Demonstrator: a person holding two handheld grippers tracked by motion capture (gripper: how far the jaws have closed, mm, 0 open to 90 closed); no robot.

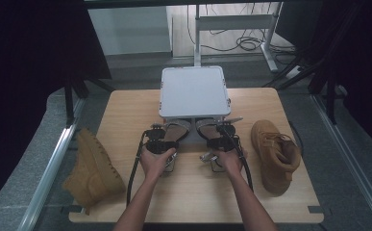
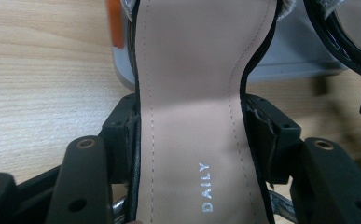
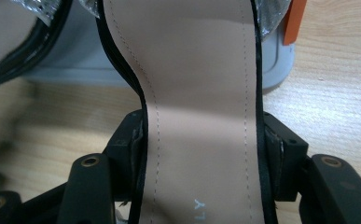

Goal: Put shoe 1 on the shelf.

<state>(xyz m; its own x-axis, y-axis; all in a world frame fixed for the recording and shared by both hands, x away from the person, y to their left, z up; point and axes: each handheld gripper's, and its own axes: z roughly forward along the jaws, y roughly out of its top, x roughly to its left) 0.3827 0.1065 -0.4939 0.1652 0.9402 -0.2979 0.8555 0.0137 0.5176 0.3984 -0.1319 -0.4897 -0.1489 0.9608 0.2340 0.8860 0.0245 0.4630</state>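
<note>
Each gripper's fingers [image 2: 122,123] pinch a sandal [image 2: 192,116] waist, toes at twelve o'clock, probably about to lift both toward the grey case [image 1: 194,91].

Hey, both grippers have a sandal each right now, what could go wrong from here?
1. Each sandal is pinched only across its narrow insole waist: the left sandal in the left gripper, the right sandal in the right gripper. Either might pivot or slip when lifted.
2. Their toes sit against the grey case, so pushing forward may jam them or shove it.
3. The tan boot lies close to the right gripper; a sideways swing could knock it.
</note>
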